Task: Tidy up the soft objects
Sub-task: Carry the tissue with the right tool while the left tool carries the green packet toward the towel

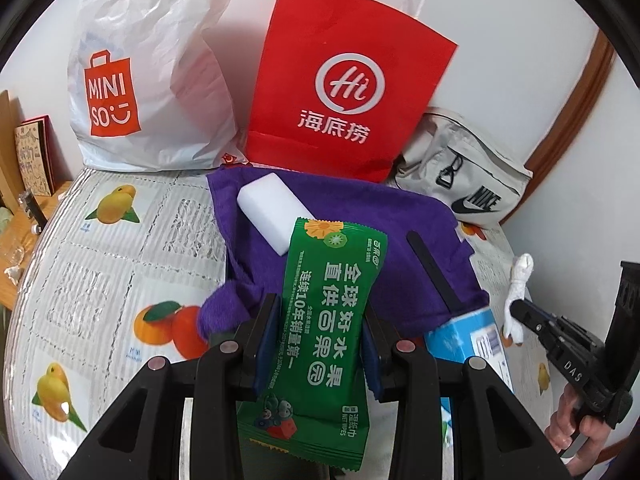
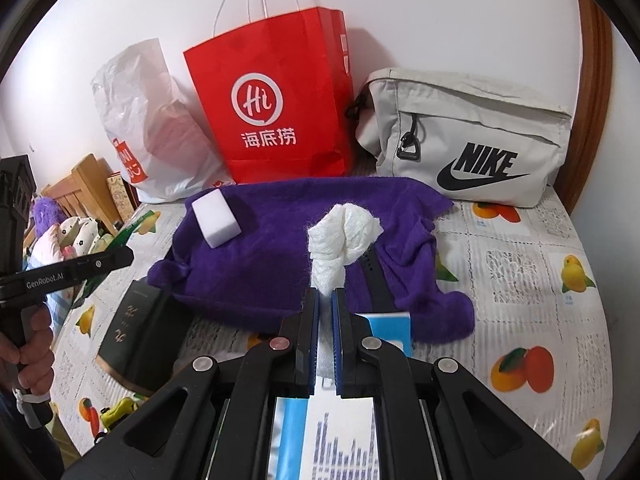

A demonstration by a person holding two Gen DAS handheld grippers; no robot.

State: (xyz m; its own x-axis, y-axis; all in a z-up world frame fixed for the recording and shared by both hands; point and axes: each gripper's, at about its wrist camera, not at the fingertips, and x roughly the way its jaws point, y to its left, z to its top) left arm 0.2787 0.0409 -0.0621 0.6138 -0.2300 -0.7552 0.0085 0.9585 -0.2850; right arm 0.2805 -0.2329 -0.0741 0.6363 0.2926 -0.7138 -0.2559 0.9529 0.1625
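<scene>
My left gripper (image 1: 320,304) is shut on a green wet-wipes packet (image 1: 332,264), which stands up between the pads above a purple fleece cloth (image 1: 360,208). A white sponge block (image 1: 272,212) and a black strap (image 1: 432,268) lie on that cloth. In the right wrist view my right gripper (image 2: 327,293) is shut on a white knotted cloth (image 2: 344,236), held over the purple cloth (image 2: 280,248). The left wrist view shows the same knotted cloth (image 1: 520,276) at the right, in the right gripper (image 1: 514,306).
A red paper bag (image 2: 272,108), a white Miniso plastic bag (image 1: 140,80) and a beige Nike pouch (image 2: 468,136) stand along the back wall. A blue box (image 2: 390,328) and a dark book (image 2: 140,332) lie near the front on the fruit-print cover (image 2: 520,280).
</scene>
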